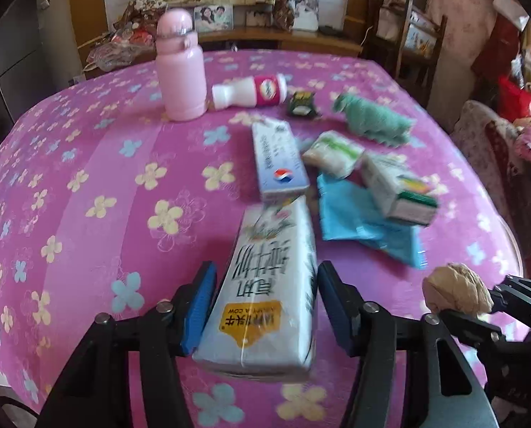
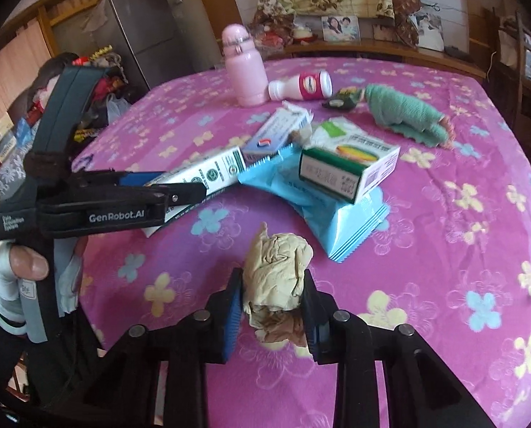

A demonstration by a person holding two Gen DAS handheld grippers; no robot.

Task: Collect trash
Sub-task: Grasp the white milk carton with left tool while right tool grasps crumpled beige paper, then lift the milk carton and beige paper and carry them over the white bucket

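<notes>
My left gripper (image 1: 265,306) is shut on a white milk carton (image 1: 265,296) and holds it above the pink flowered table (image 1: 87,185); the carton also shows in the right wrist view (image 2: 208,174). My right gripper (image 2: 270,306) is shut on a crumpled beige paper wad (image 2: 276,278), seen at the right in the left wrist view (image 1: 456,289). On the table lie a toothpaste box (image 1: 279,160), a blue wrapper (image 1: 365,224), a green-and-white medicine box (image 1: 397,189), a small packet (image 1: 333,153) and a white yogurt bottle (image 1: 254,91) on its side.
A pink flask (image 1: 181,71) stands upright at the back left. A green knitted cloth (image 1: 372,117) and a small dark wrapper (image 1: 302,105) lie behind the pile. Chairs (image 1: 408,42) and clutter surround the table.
</notes>
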